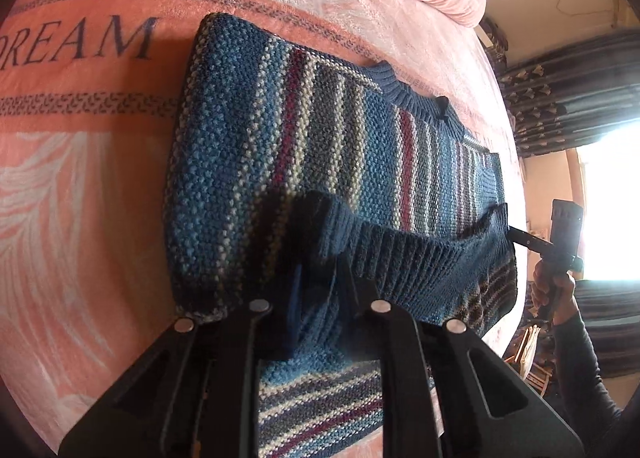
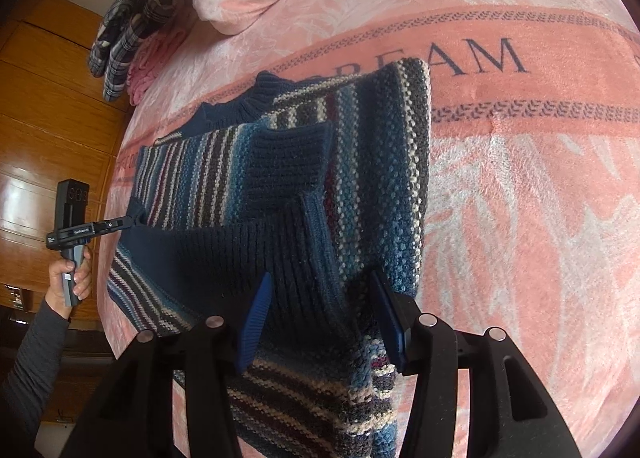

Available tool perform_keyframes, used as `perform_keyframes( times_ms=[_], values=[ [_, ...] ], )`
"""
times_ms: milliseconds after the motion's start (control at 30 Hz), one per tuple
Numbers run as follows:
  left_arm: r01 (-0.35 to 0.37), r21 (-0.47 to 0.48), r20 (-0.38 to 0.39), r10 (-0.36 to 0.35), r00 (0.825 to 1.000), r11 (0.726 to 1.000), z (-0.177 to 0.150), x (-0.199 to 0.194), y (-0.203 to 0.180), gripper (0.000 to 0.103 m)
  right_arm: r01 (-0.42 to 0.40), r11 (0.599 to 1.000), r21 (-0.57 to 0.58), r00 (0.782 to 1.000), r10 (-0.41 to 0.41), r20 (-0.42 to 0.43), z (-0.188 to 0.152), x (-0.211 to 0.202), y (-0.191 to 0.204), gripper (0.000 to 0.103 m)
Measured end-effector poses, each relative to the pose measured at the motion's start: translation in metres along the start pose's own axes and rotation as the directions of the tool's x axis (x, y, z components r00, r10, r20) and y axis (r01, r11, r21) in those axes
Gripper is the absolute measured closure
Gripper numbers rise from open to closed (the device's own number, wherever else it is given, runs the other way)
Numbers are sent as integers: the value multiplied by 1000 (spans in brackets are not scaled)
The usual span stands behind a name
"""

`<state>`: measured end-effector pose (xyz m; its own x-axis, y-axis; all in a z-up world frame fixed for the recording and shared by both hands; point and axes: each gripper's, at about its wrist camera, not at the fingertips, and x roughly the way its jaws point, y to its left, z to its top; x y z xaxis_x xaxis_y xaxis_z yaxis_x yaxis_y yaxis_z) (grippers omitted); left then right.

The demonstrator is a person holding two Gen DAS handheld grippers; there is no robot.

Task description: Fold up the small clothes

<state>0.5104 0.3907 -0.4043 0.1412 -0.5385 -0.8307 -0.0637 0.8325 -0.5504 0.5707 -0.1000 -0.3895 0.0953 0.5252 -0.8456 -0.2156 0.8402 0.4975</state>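
Pink blanket (image 2: 520, 186) covered the bed. My left fingers (image 1: 316, 290) and right fingers (image 2: 320, 314) each pinched the striped sweater (image 1: 280, 146) hem; fold toward twelve o'clock pending.

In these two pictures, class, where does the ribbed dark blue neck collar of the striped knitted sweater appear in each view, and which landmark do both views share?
Left wrist view: the ribbed dark blue neck collar sits right of centre, in the upper half, on the striped knitted sweater.
Right wrist view: the collar sits left of centre, upper half.
Shared landmark: the dark "DREAM" lettering on the pink blanket.
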Motion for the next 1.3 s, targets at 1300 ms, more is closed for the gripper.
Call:
perform_keyframes(
  times_ms=[1300],
  values=[
    [-34,41,264,22,964,999,124,-83,-48,96,236,967,-99,949,-207,238,127,-58,50,95]
  ],
)
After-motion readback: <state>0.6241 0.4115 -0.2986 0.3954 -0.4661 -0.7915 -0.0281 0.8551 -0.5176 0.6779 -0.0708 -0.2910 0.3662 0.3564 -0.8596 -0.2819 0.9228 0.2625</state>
